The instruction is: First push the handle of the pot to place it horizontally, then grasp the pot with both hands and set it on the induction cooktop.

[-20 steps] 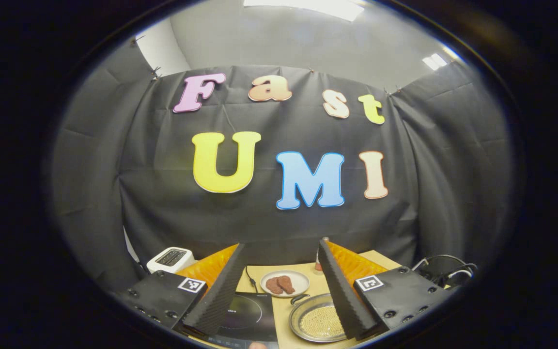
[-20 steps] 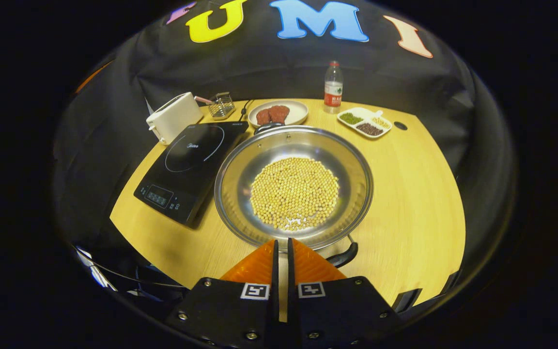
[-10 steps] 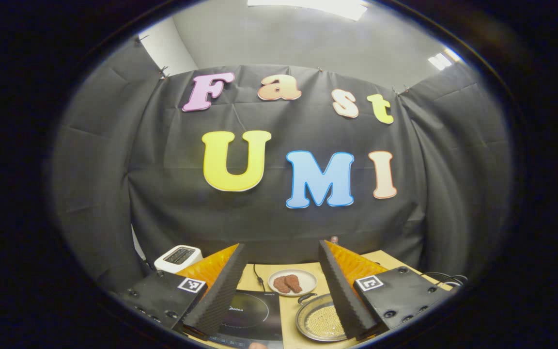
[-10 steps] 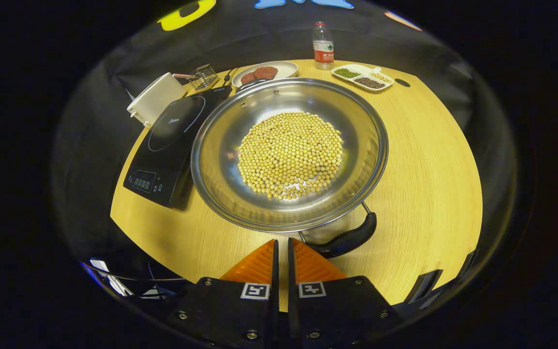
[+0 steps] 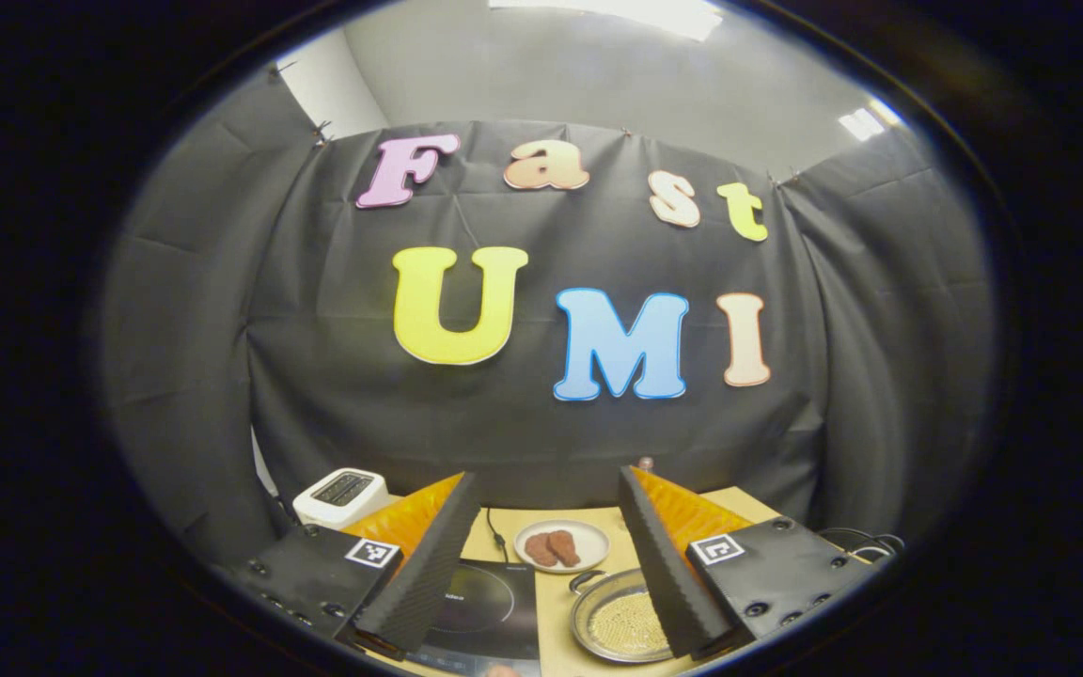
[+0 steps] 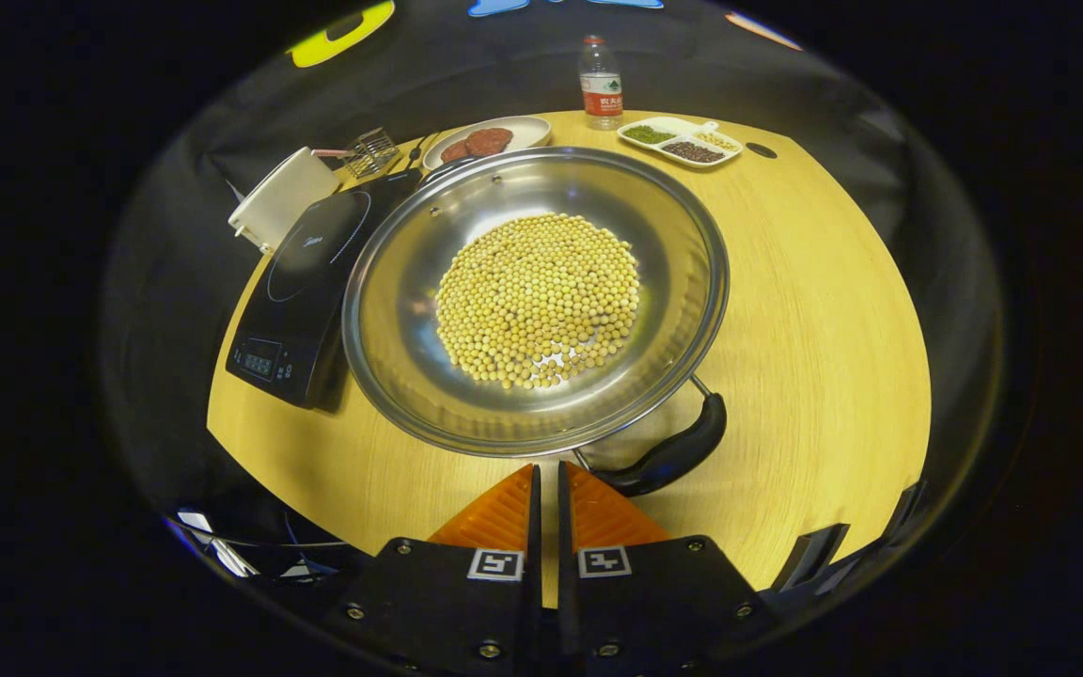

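Your right gripper (image 6: pixel 547 470) pinched together, empty, just short of the pot (image 6: pixel 534 296) rim, black handle (image 6: pixel 671 457) beside its tip, your left gripper (image 5: pixel 541 555) spread apart, well back from the pot

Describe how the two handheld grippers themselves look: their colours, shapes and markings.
Left gripper: black bolted body plates, each with a square black-and-white tag; two wedge fingers, orange ridged outside, black textured pads. Right gripper: the same black plates and tags, orange ridged fingers.
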